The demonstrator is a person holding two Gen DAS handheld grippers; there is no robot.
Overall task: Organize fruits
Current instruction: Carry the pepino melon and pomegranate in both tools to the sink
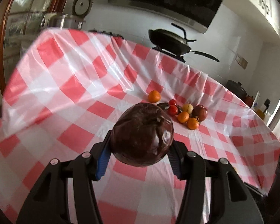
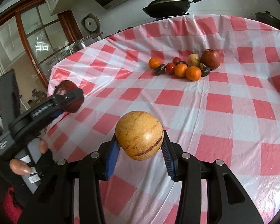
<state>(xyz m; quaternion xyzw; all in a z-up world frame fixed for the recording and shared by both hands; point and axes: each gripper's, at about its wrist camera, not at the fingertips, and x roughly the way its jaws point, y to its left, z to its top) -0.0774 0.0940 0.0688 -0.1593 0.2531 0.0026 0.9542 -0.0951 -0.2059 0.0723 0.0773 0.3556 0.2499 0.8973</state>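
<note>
You face a worktop under a red-and-white checked cloth; beyond it, a black wok sits against the white wall, wood-framed glass doors far left.

The left gripper and right gripper both point down and forward above the table, blue pads clamped on round loads, while bare fingers wrap the left tool's handle.
</note>
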